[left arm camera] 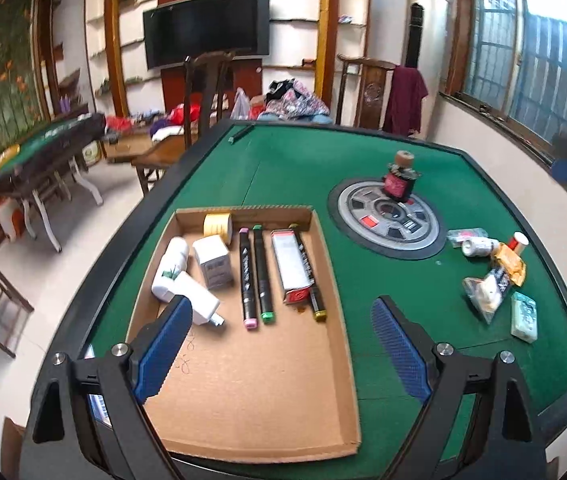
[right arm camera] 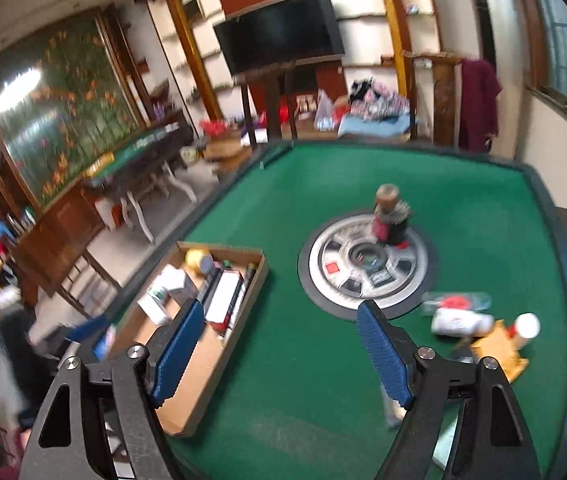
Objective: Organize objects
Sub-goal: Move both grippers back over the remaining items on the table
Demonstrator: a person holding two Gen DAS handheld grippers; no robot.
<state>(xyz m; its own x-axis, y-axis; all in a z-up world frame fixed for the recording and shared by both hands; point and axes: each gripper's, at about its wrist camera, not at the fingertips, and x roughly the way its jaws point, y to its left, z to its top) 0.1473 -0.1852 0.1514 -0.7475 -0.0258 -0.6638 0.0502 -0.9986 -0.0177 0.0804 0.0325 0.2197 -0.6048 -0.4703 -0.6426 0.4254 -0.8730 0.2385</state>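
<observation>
On the green felt table, both my left gripper and right gripper hang wide, empty. Next, I'd fetch the white bottle right of my right gripper for the cardboard tray.

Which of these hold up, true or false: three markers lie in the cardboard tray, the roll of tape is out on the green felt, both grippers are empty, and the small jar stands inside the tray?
1. Three markers lie in the cardboard tray. True.
2. The roll of tape is on the green felt. False: it sits in the tray's far corner.
3. Both grippers are empty. True: left gripper and right gripper are open, holding nothing.
4. The small jar stands in the tray. False: it stands on the round centre panel.
</observation>
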